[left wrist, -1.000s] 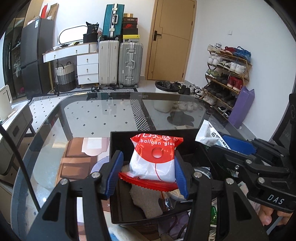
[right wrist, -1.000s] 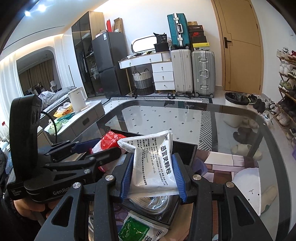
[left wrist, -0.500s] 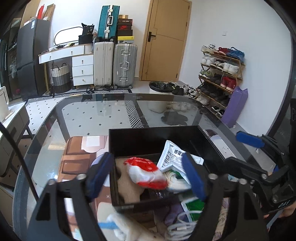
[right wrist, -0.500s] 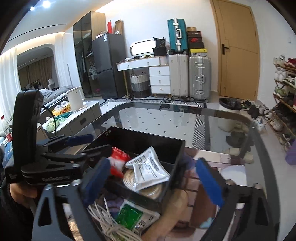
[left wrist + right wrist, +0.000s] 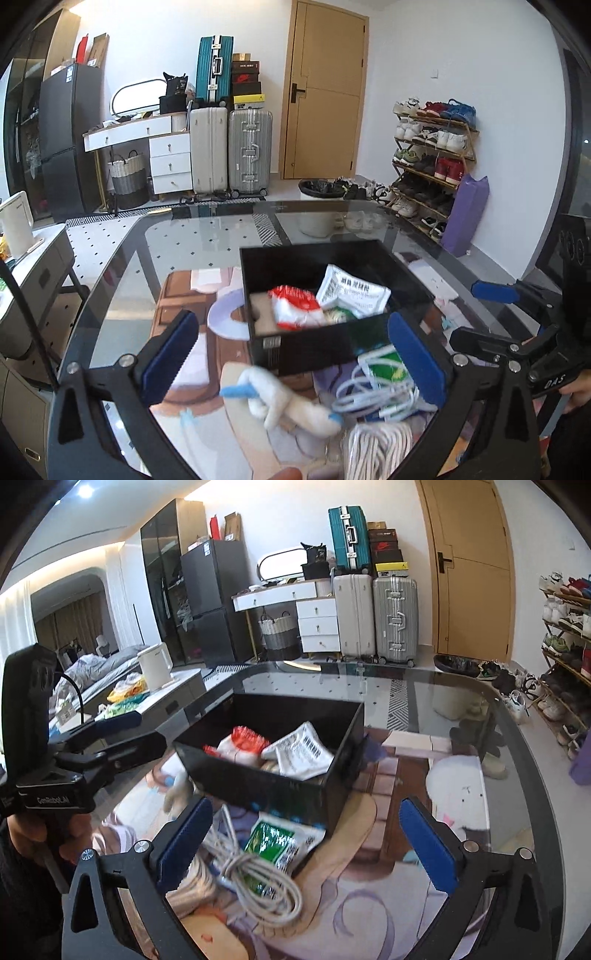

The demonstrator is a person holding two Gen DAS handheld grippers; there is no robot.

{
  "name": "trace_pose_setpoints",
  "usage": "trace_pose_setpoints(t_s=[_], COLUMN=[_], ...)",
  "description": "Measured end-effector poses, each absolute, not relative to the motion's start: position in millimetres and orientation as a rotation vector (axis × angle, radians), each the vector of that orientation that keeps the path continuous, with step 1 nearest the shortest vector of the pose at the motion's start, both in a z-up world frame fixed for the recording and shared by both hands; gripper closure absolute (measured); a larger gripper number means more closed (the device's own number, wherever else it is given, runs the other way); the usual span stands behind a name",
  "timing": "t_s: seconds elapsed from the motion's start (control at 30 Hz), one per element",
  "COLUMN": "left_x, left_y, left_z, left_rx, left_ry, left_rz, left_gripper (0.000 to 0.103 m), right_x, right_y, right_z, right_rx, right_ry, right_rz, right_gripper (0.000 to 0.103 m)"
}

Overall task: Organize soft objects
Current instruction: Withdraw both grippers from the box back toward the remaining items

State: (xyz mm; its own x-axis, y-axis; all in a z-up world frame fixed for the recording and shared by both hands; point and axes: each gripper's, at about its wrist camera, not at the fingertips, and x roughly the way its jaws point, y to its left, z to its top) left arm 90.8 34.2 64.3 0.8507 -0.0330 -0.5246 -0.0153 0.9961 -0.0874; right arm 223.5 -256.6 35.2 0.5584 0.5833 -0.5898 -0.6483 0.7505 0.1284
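Observation:
A black box (image 5: 314, 347) stands on the glass table (image 5: 207, 240). Inside lie a red-and-white balloon glue pouch (image 5: 295, 308) and a white printed sachet (image 5: 351, 293). In the right wrist view the box (image 5: 295, 786) holds the same pouch (image 5: 242, 744) and sachet (image 5: 301, 751). My left gripper (image 5: 291, 362) is open and empty, in front of the box. My right gripper (image 5: 306, 845) is open and empty. In front of the box lie a white plush toy (image 5: 288, 400), a green-and-white packet (image 5: 279, 843), a white cable coil (image 5: 258, 882) and a rope bundle (image 5: 380, 448).
The table's rounded far edge (image 5: 498, 698) is behind the box. Beyond it are suitcases (image 5: 229, 151), a door (image 5: 325, 92), a shoe rack (image 5: 428, 147) and a bin (image 5: 319, 212). A kettle (image 5: 155, 662) stands on a side cabinet at the left.
Both grippers opened and dropped the glue pouch and the white sachet into the box, then drew back toward the near side of the table.

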Motion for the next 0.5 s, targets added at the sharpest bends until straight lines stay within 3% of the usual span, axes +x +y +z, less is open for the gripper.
trace_pose_setpoints(t_s=[0.5], left_x=[55], left_y=[24], left_z=[44], left_rx=[-0.049], left_ry=[0.586], left_rz=[0.035], left_gripper=[0.0], right_x=[207], right_y=[-256], right_z=[16], right_rx=[-0.106], right_ry=[0.757], right_rz=[0.734], right_gripper=[0.001])
